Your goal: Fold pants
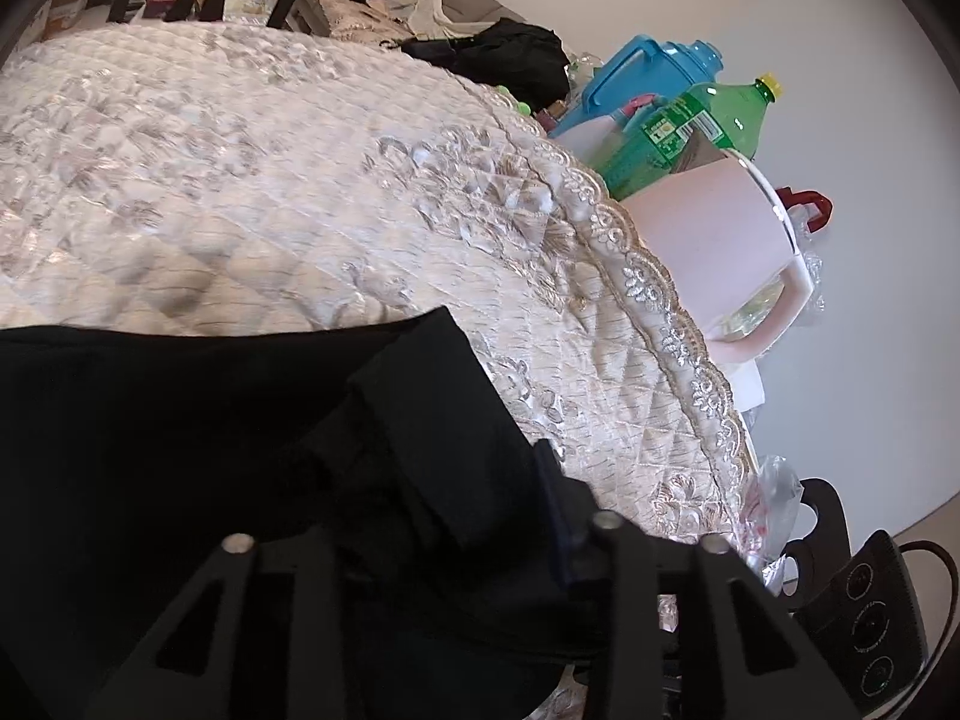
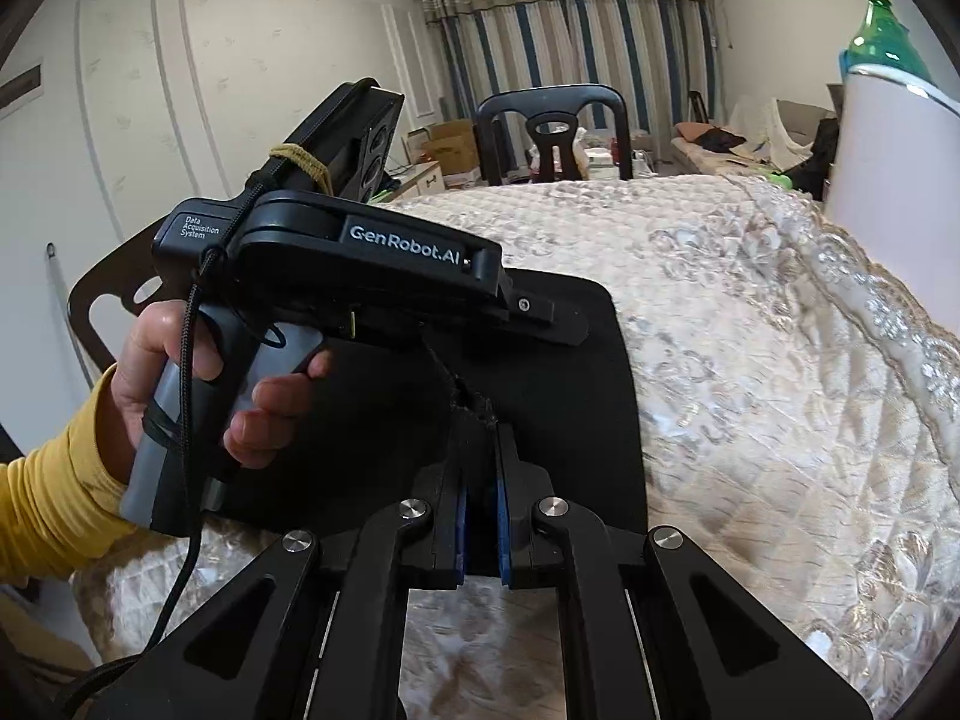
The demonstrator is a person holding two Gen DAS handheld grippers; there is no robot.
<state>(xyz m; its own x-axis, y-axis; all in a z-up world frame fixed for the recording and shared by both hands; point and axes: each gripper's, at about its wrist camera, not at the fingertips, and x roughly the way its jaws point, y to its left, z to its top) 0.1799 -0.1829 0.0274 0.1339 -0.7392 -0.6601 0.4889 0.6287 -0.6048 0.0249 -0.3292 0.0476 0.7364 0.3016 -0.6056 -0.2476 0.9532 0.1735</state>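
Observation:
Black pants (image 1: 180, 420) lie folded on the cream quilted table cover (image 1: 300, 150), reaching its near edge. In the left wrist view my left gripper (image 1: 474, 468) is down in a thick fold of the pants. One blue-padded finger (image 1: 555, 498) shows and the other is buried in the cloth. From the right wrist view the left gripper (image 2: 564, 324) reaches over the pants (image 2: 570, 408), held by a hand (image 2: 180, 384) in a yellow sleeve. My right gripper (image 2: 477, 438) is shut on a bunched bit of black cloth at the pants' near edge.
At the table's right edge stand a pink jug (image 1: 714, 252), a green bottle (image 1: 690, 126) and a blue container (image 1: 648, 72). Dark clothing (image 1: 510, 54) lies at the far end. A black chair (image 2: 552, 120) stands behind the table. The cover hangs over the edge.

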